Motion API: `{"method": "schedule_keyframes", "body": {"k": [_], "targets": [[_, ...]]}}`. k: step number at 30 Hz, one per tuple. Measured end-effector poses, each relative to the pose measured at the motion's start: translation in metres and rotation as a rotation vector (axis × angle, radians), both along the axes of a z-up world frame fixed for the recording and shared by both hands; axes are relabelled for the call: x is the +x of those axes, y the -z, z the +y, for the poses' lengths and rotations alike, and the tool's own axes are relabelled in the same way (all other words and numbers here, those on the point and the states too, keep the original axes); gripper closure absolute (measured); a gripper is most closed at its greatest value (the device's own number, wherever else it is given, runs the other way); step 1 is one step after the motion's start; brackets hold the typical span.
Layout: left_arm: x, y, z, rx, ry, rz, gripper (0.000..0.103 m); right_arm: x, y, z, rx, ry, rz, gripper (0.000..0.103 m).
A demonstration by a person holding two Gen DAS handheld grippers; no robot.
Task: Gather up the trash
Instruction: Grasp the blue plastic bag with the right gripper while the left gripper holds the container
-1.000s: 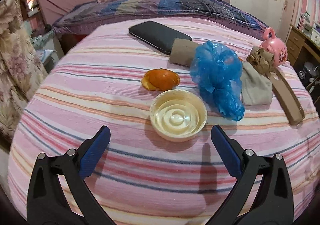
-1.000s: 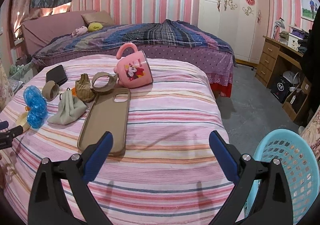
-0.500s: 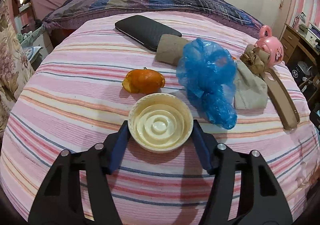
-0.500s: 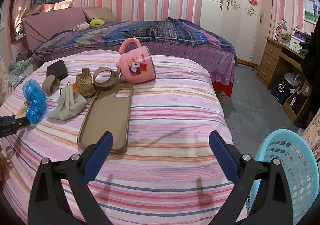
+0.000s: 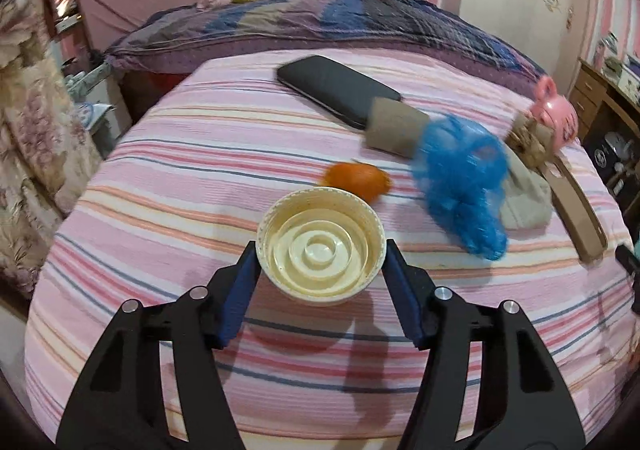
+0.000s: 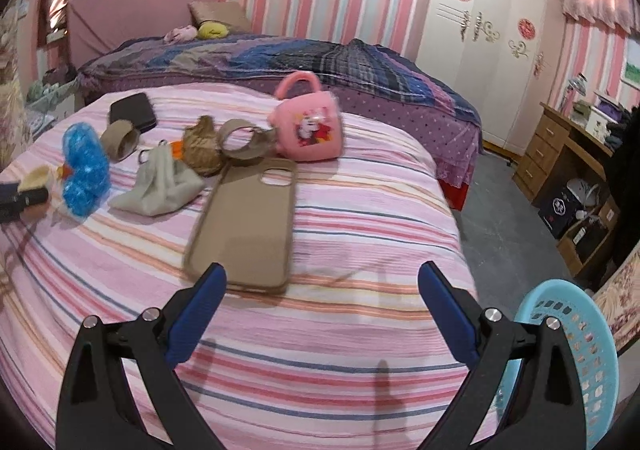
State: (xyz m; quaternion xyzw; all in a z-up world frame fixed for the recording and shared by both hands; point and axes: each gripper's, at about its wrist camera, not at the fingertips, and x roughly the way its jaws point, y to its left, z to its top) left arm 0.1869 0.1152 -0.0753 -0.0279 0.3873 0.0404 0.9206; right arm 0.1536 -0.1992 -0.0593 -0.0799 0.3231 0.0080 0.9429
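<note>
Cream plastic lid [image 5: 321,246], round and hollow side up, pinched at its rim between the left gripper's [image 5: 320,272] blue pads, lifted above the striped bedspread [image 5: 168,186]. Blue mesh basket [image 6: 576,362] low beside the right gripper [image 6: 320,298], spread wide, empty, far nearer it.

You get no readable text, brand or number in either view. The pink mug [image 6: 310,132] carries only a cartoon print, no lettering you can make out. The red emblems on the wardrobe doors [image 6: 496,30] are too small to read.
</note>
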Motion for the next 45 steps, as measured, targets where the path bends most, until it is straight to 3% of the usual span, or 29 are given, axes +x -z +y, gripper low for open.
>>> {"method": "schedule_keyframes", "body": {"k": [18, 25, 31, 34, 36, 38, 45], "targets": [[-0.026, -0.017, 0.118, 0.029, -0.254, -0.043, 0.043, 0.015, -0.001, 0.146, -0.011, -0.245, 0.006, 0.008], [-0.032, -0.024, 0.128, 0.056, -0.303, -0.071, 0.043, 0.036, 0.0, 0.192, -0.061, -0.283, 0.001, 0.008], [-0.034, -0.03, 0.133, 0.02, -0.313, -0.087, 0.043, 0.062, 0.003, 0.207, -0.049, -0.277, 0.055, 0.011], [-0.033, -0.032, 0.134, -0.012, -0.311, -0.093, 0.043, 0.066, 0.004, 0.205, -0.045, -0.29, 0.078, 0.036], [-0.032, -0.033, 0.132, -0.024, -0.309, -0.094, 0.043, 0.066, 0.004, 0.204, -0.027, -0.313, 0.09, 0.058], [-0.03, -0.033, 0.129, -0.027, -0.306, -0.093, 0.043, 0.062, 0.004, 0.201, -0.027, -0.33, 0.084, 0.068], [-0.03, -0.04, 0.1, 0.02, -0.255, -0.109, 0.043, 0.038, -0.008, 0.177, -0.02, -0.326, 0.007, 0.072]]}}
